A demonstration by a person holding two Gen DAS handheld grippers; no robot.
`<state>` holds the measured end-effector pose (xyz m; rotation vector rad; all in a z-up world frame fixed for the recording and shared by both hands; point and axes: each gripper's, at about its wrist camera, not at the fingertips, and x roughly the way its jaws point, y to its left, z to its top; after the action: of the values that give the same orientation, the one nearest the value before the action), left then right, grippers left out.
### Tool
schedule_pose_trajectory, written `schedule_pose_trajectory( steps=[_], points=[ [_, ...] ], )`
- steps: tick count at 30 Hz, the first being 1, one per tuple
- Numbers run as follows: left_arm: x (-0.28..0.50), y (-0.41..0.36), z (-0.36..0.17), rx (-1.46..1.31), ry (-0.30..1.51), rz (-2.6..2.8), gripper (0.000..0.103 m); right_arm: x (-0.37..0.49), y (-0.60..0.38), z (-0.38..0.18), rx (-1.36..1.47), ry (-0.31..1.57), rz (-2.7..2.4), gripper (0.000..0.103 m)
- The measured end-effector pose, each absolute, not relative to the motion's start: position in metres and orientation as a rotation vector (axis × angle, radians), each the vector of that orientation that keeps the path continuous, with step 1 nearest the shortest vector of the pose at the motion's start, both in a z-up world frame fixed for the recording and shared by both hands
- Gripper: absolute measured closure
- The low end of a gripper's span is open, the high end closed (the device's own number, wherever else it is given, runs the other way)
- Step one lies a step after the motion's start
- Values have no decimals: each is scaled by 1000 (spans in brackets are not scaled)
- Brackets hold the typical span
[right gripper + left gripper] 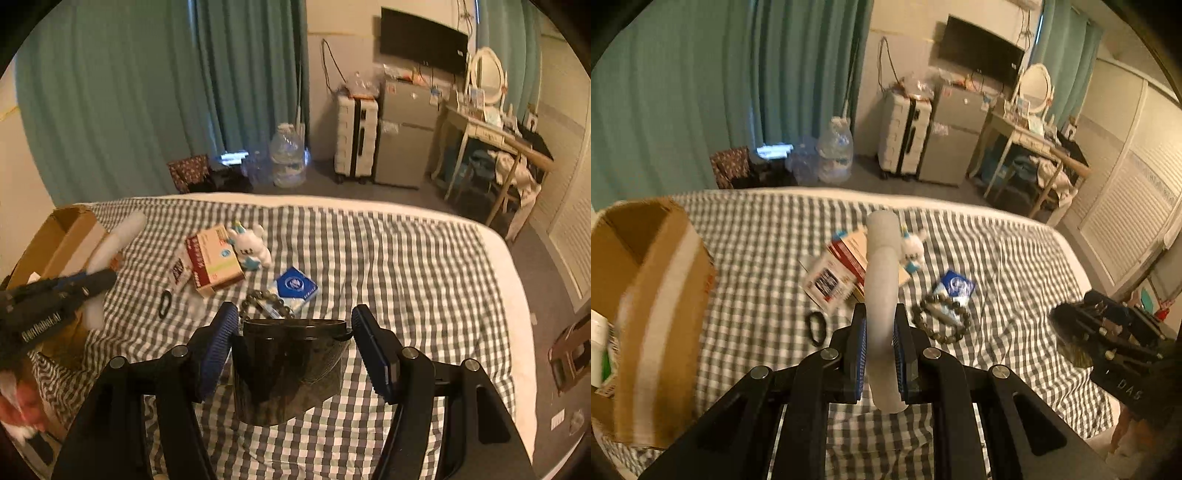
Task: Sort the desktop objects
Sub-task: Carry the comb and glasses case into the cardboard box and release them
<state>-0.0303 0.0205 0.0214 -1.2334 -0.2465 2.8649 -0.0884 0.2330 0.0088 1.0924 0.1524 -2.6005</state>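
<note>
My left gripper (881,314) is shut on a white foam tube (882,266) and holds it above the checked bed, right of the open cardboard box (661,295). In the right wrist view the left gripper (74,284) and tube (122,236) are beside the box (62,236). My right gripper (291,317) holds a dark translucent jar (288,369) between its fingers, above the bed; the right pad shows a small gap. It appears at the right edge of the left view (1108,332). On the bed lie a medicine box (214,258), a plush toy (251,247), a bead bracelet (942,314), a blue packet (295,288) and a black hair tie (816,326).
The bed with the grey checked sheet (406,266) ends in a white edge at the back. Beyond stand water jugs (288,155), a suitcase (354,136), a small fridge (402,140) and a dressing table (487,129). Teal curtains hang behind.
</note>
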Motion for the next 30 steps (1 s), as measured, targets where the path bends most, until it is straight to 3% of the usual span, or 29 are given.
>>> schedule_pose_trajectory(
  steps=[11,17,20,26,30],
  points=[
    [16,-37,82,-1037,-311,2970,90,-73,219,31,1056,177,-2622,39],
    [36,-97,85,-1086,-507,3092,90,-71,172,45,1048,234,-2541,39],
    [43,-130,82,-1115,-528,3211,90,-72,133,57,1045,166,-2440,39],
    [63,-207,60,-1182,-824,3292,90,-75,3,76,1033,85,-2149,39],
    [70,-235,41,-1242,-918,3315,90,-78,-80,65,1065,70,-2010,39]
  ],
)
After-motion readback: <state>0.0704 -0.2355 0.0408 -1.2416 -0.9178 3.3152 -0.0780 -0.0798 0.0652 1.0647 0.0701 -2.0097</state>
